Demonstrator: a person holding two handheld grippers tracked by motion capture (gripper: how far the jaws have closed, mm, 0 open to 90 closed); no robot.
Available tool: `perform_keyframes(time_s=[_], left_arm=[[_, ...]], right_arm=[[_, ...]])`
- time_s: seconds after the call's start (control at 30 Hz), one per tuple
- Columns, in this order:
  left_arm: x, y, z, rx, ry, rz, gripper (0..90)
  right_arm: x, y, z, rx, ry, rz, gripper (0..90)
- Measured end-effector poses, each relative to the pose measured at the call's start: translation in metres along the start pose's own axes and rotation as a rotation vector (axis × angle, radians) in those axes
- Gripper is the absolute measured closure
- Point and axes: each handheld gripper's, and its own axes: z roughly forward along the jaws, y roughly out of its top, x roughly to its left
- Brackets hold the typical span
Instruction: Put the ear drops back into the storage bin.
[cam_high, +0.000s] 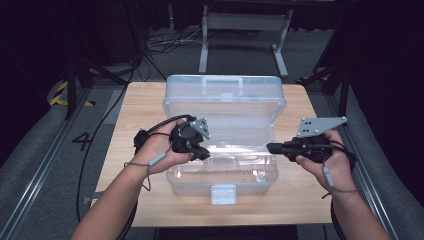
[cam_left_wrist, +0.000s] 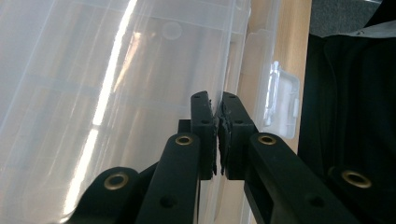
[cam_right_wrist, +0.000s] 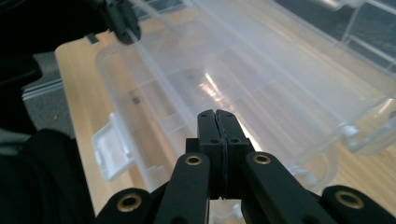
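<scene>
Pinching the box's (cam_high: 222, 172) left wall, left gripper (cam_left_wrist: 218, 109) has jaws pressed on the thin plastic. Right gripper (cam_high: 272, 148) sits just off the right end, jaws pressed together, empty. Box lies crosswise mid-table (cam_high: 145, 100), lid (cam_high: 225, 95) open behind.

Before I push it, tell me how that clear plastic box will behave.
The clear plastic box looks empty and thin-walled, so it is probably light and may slide on the wooden table. Its raised lid could make it tip backward.
</scene>
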Motion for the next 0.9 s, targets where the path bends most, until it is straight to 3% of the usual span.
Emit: perform_keyframes(time_s=[0.5, 0.9], left_arm=[[-0.003, -0.002, 0.002, 0.001, -0.002, -0.003, 85.6], [-0.007, -0.005, 0.006, 0.016, -0.016, 0.003, 85.4]], right_arm=[[-0.019, -0.004, -0.001, -0.116, -0.048, 0.105, 90.0], [-0.031, -0.006, -0.004, -0.168, -0.105, 0.170, 90.0]])
